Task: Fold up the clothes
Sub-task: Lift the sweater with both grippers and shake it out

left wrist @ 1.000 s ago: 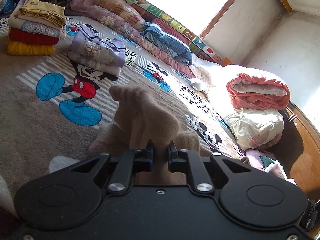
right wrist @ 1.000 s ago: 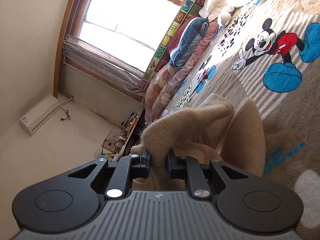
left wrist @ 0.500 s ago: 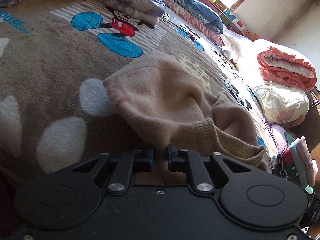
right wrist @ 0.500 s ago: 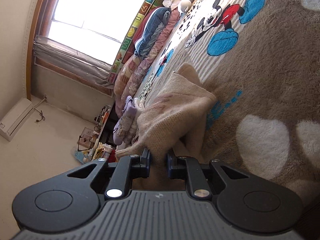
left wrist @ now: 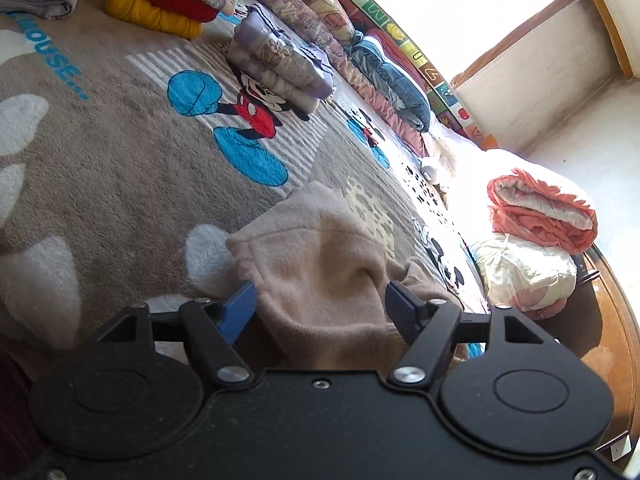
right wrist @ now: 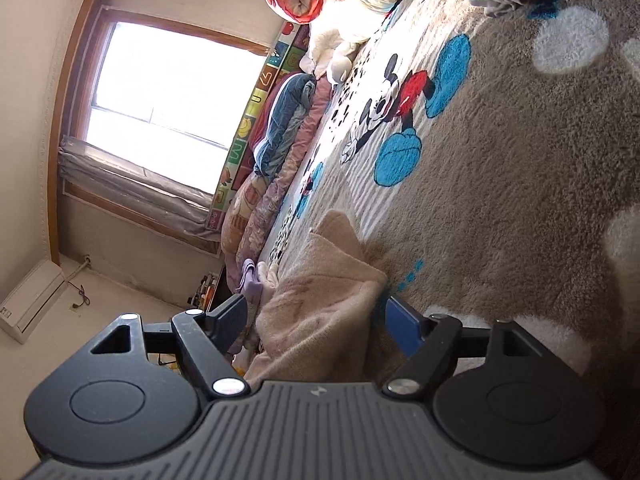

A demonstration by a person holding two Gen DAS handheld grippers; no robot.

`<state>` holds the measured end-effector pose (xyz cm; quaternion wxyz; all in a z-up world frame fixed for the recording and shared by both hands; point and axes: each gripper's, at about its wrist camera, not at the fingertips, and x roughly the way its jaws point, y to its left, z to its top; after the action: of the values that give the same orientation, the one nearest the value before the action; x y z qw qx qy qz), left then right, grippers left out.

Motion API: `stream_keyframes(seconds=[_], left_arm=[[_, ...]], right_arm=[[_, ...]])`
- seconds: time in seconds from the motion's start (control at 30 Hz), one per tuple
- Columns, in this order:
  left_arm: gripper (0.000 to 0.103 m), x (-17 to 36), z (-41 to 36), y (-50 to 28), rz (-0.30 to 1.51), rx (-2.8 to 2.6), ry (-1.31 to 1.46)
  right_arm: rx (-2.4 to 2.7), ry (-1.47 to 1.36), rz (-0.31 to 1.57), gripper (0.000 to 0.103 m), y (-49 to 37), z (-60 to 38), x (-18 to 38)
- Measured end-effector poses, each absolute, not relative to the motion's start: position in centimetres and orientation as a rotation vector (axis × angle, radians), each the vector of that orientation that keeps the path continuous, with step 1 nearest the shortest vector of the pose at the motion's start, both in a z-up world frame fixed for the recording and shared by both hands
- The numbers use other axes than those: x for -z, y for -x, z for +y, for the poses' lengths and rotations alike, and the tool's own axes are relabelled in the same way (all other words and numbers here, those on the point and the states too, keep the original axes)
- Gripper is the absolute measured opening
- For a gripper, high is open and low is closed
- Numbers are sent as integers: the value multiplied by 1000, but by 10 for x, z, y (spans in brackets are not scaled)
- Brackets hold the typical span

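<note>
Left wrist view: the left tongs [left wrist: 322, 304] sit at the bottom centre of the frame, jaws opening, and the beige sweater [left wrist: 320, 264] bulges up between the blue pads without being pressed by either. A second ago both tongs were pinched shut on that cloth and carried it clear of the bed; now it lies in a rumpled heap on the cartoon-mouse blanket [left wrist: 120, 168], lower middle of the picture. From the right wrist view the right tongs [right wrist: 316, 320] are likewise opening, with the same garment lying slack between the spread pads. So the sweater has just been let go on the bed, which suggests one fold or a repositioning is finished, though the heap looks lumpy rather than flat and probably needs smoothing or another fold. Finished work waits at the upper left: a folded stack [left wrist: 160, 4] in red and yellow, and a lilac folded bundle [left wrist: 280, 64] beside it
</note>
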<state>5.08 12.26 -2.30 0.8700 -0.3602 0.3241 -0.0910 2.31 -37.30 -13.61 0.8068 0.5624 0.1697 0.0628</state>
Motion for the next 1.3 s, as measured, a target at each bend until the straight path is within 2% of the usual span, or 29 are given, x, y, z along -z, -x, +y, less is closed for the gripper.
stream_keyframes(seconds=[0.3, 0.53, 0.77, 0.93, 1.07, 1.13, 1.2, 1.23, 1.27, 1.3], left_arm=[[73, 12, 140, -120, 768, 210, 679], [79, 17, 122, -184, 891, 302, 618], [80, 50, 112, -232, 1015, 378, 612], [80, 85, 102, -254, 1107, 483, 729], [81, 94, 90, -260, 1084, 537, 726], [77, 93, 87, -259, 1059, 544, 709], [72, 92, 86, -257, 1037, 546, 692], [67, 92, 86, -257, 1028, 545, 690], [58, 91, 86, -255, 1019, 546, 688], [55, 90, 86, -254, 1009, 546, 686]], right_arm=[[-210, -1159, 472, 83, -83, -381, 139], [-299, -1037, 572, 87, -142, -380, 121], [-319, -908, 684, 91, -186, -381, 115], [-356, -892, 758, 92, -211, -373, 127], [-391, -902, 751, 92, -221, -363, 136], [-410, -909, 746, 86, -226, -358, 140], [-439, -934, 737, 73, -229, -355, 143], [-448, -934, 738, 70, -231, -351, 145], [-461, -926, 731, 66, -233, -347, 145], [-474, -919, 725, 55, -234, -343, 144]])
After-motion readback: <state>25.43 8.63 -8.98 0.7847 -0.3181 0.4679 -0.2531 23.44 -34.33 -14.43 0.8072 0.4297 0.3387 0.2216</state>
